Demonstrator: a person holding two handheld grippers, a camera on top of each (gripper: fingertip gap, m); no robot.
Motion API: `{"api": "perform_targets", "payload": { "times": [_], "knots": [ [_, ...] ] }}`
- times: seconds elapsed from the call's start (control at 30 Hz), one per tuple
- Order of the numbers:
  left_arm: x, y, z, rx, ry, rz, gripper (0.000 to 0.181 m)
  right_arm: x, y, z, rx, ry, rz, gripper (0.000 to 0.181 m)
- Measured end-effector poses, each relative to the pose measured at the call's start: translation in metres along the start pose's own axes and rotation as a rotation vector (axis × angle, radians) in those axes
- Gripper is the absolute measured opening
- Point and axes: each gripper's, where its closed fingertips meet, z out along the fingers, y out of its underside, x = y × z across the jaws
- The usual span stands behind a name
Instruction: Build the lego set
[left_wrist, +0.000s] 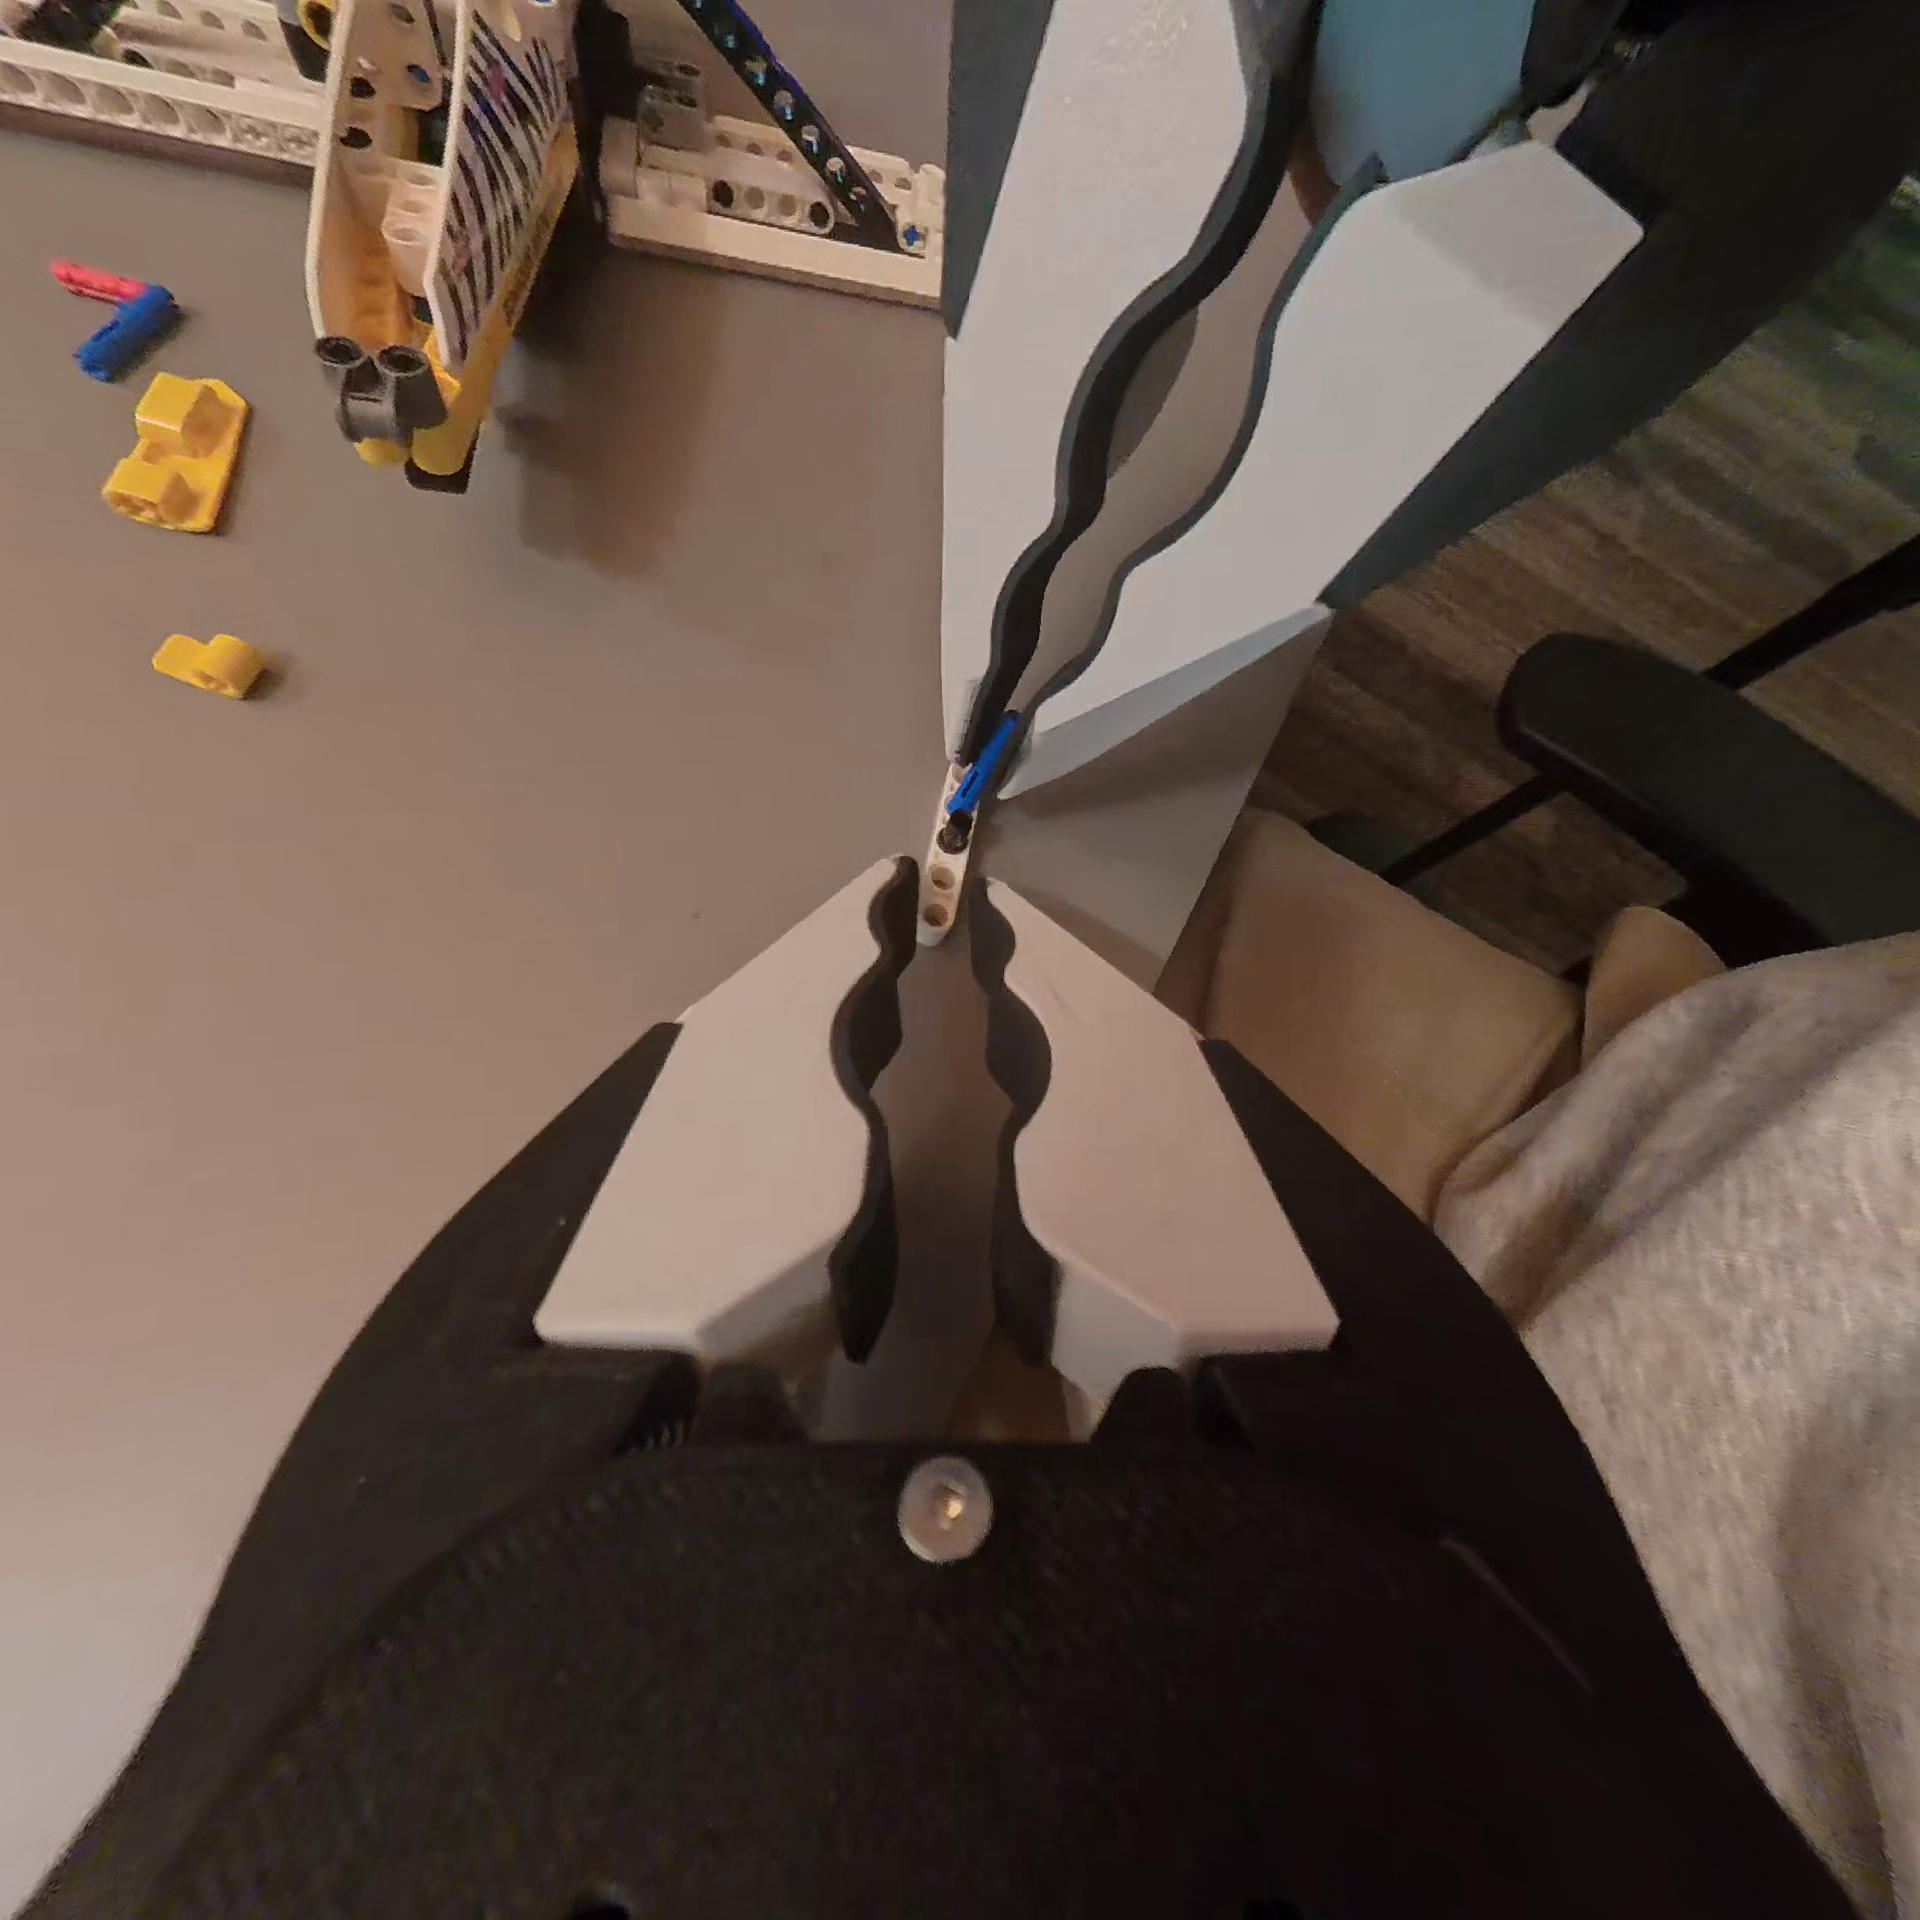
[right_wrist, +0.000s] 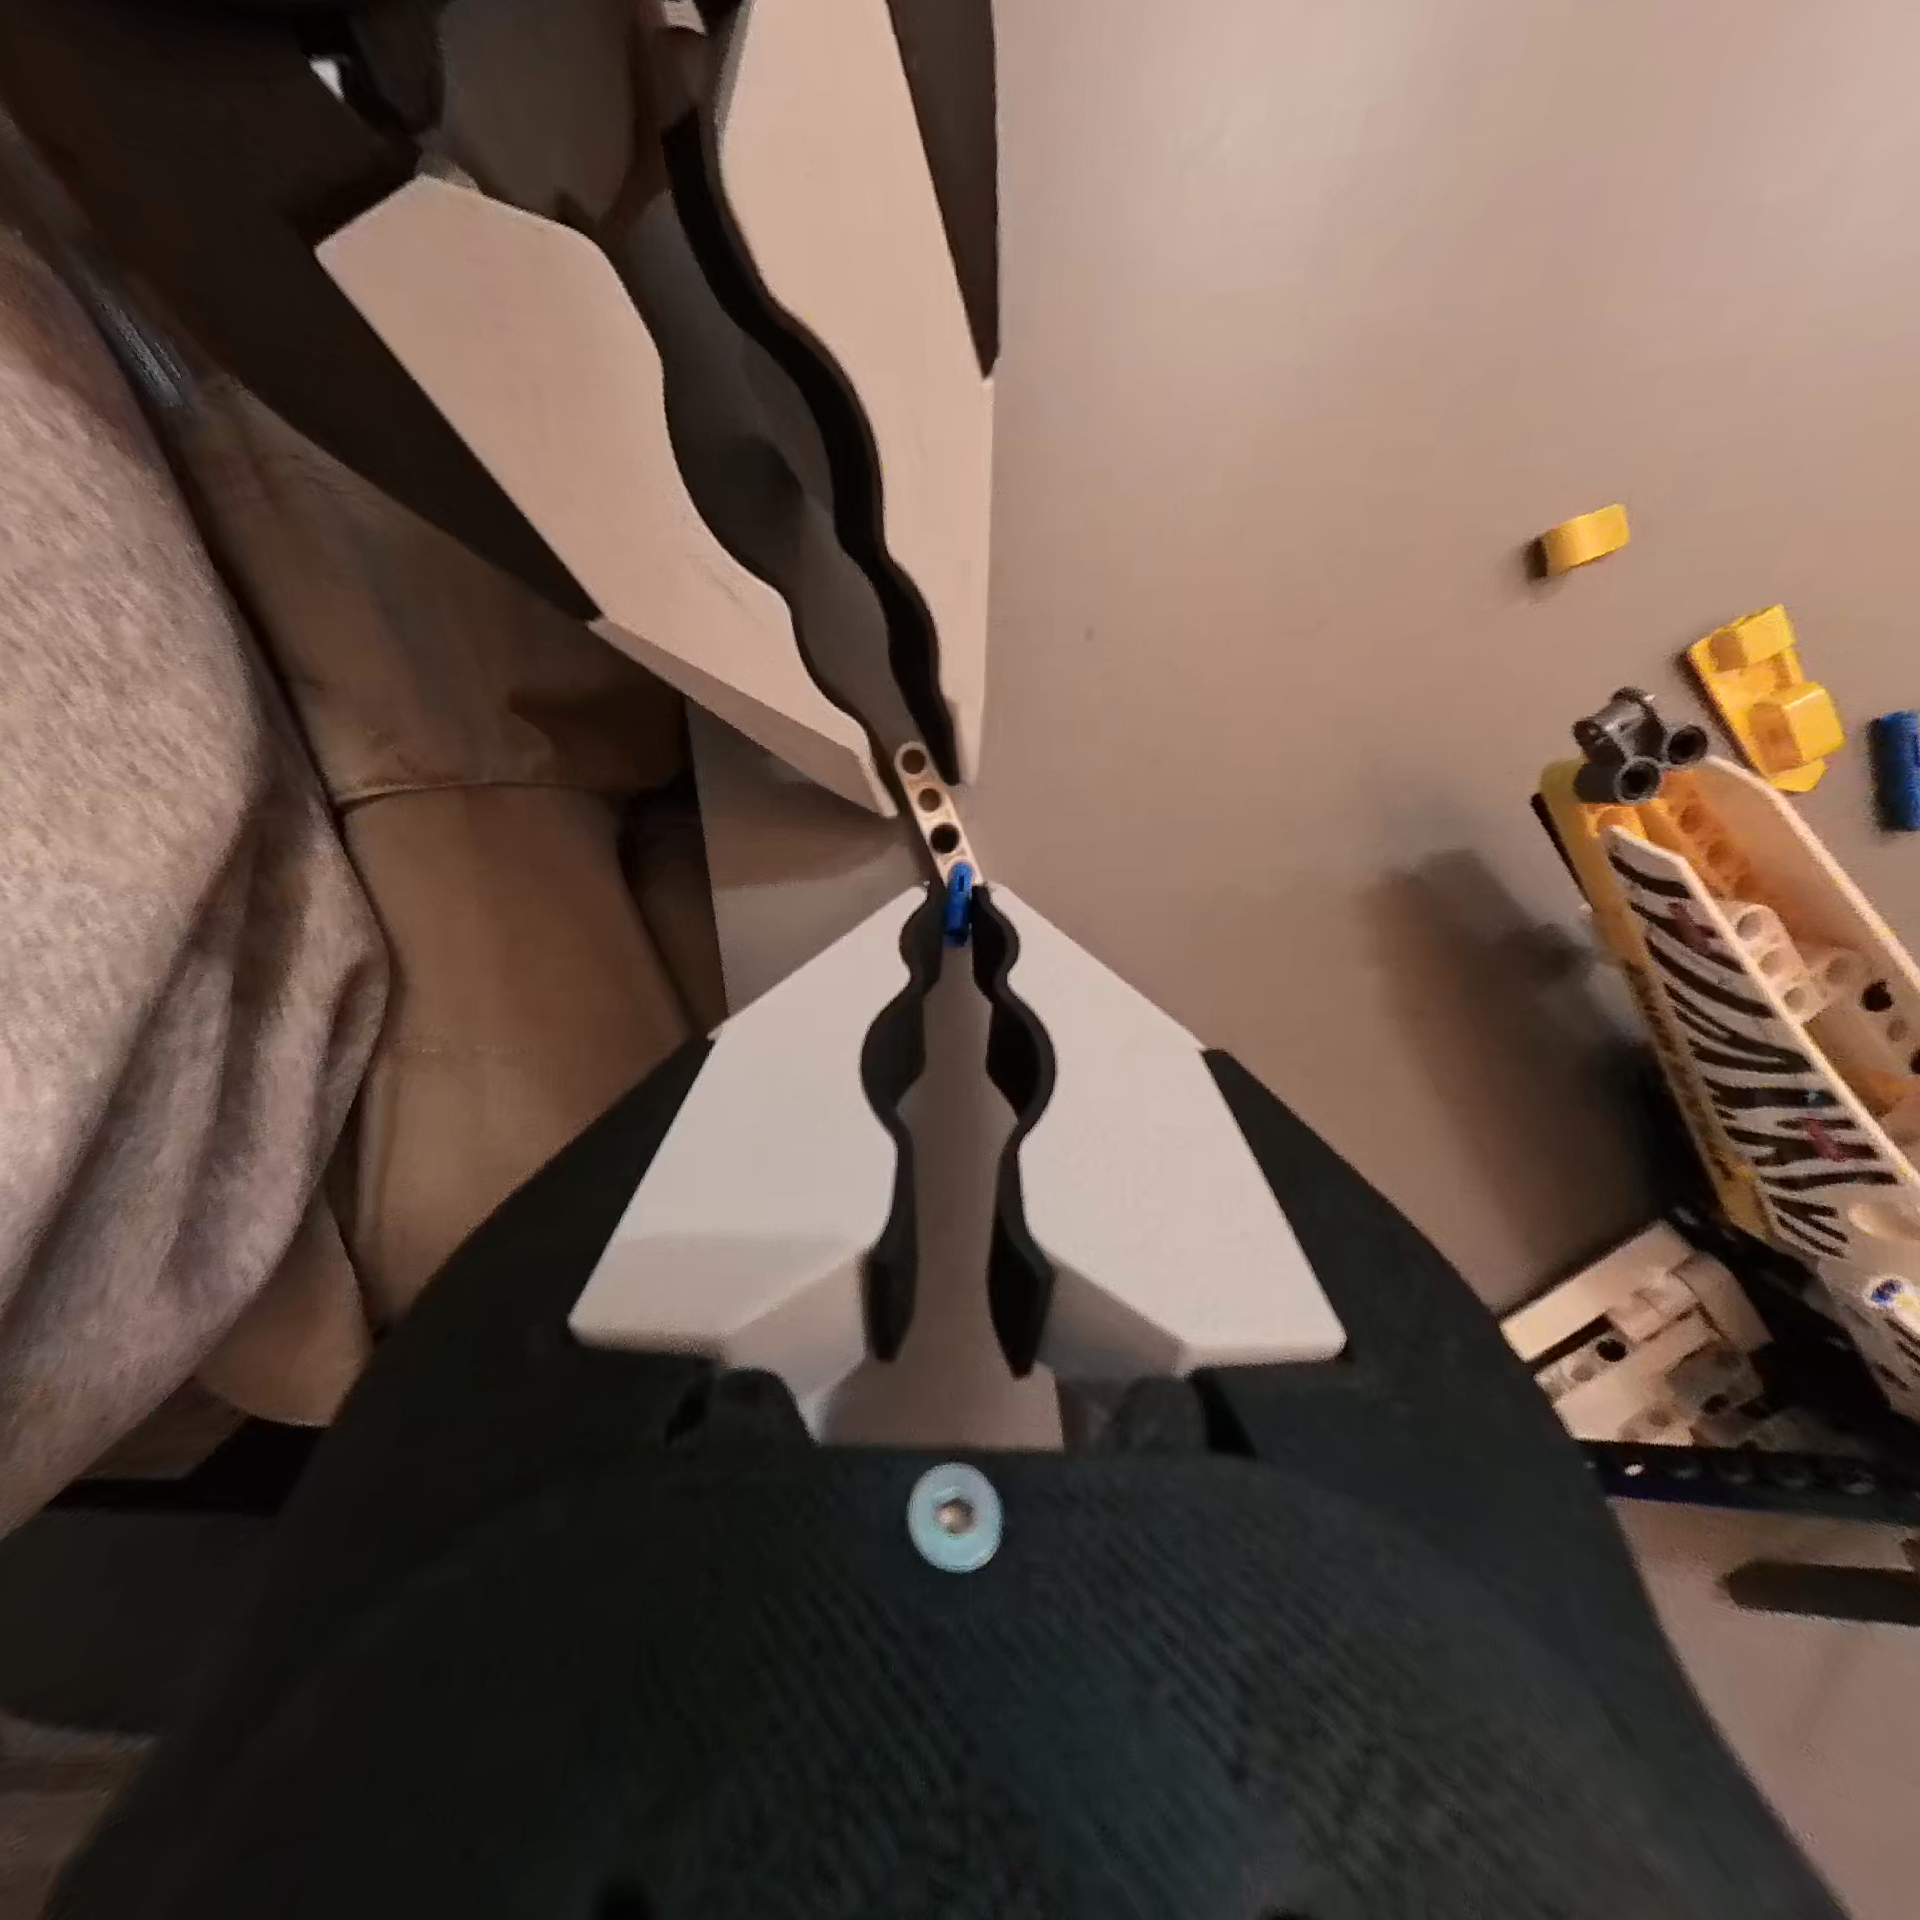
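**2 grippers meet tip to tip over the table edge**

Closest in, the left gripper (left_wrist: 935, 894) has its jaws drawn narrow, pinching the near end of a small white beam (left_wrist: 945, 868) with a row of holes. The beam sticks out past the fingertips, tilted slightly, above the edge of the grey table (left_wrist: 520, 831). And here comes the other side: the right gripper (right_wrist: 961, 914), jaws nearly closed, clamps a blue pin (right_wrist: 958, 906) right at its tips. In the left wrist view that pin (left_wrist: 985, 764) sits against the far end of the beam; whether it is fully seated in a hole, I cannot tell. In the right wrist view the beam (right_wrist: 930, 805) shows 3 open holes between the 2 sets of fingertips.

Far left on the table stands the partly built model (left_wrist: 447, 208), white and yellow with a striped panel. Near it lie loose parts: a large yellow piece (left_wrist: 179, 452), a small yellow piece (left_wrist: 208, 665), a blue pin joined to a red one (left_wrist: 123, 322). To the right, a person's grey sleeve (left_wrist: 1714, 1299) and a black chair arm (left_wrist: 1704, 758).
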Motion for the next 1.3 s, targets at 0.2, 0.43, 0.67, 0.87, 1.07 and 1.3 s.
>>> {"api": "perform_targets", "payload": {
  "times": [0.2,0.43,0.67,0.87,1.07,1.3],
  "knots": [
    [0.0016,0.0,0.0011,-0.003,0.004,0.007,0.004,0.0007,0.0004,0.0002,-0.086,-0.046,0.024,0.003],
    [0.0019,0.0002,0.001,-0.004,0.021,-0.007,0.0,0.0021,-0.0033,0.0012,-0.206,-0.142,0.063,0.003],
    [0.004,0.0013,0.0008,-0.013,0.052,-0.027,0.0,0.0027,-0.0066,0.0034,-0.213,-0.152,0.018,0.003],
    [0.0041,0.0013,0.0008,-0.011,0.053,-0.029,0.0,0.0016,-0.0053,0.001,-0.108,-0.11,-0.043,0.003],
    [0.004,0.0011,0.0008,-0.01,0.053,-0.033,0.0,0.0011,-0.0023,-0.0005,-0.062,-0.097,-0.101,0.003],
    [0.0033,0.0009,0.0015,-0.013,0.05,-0.033,0.0,0.0014,-0.0001,-0.0002,-0.043,-0.084,-0.145,0.003]
  ]
}}
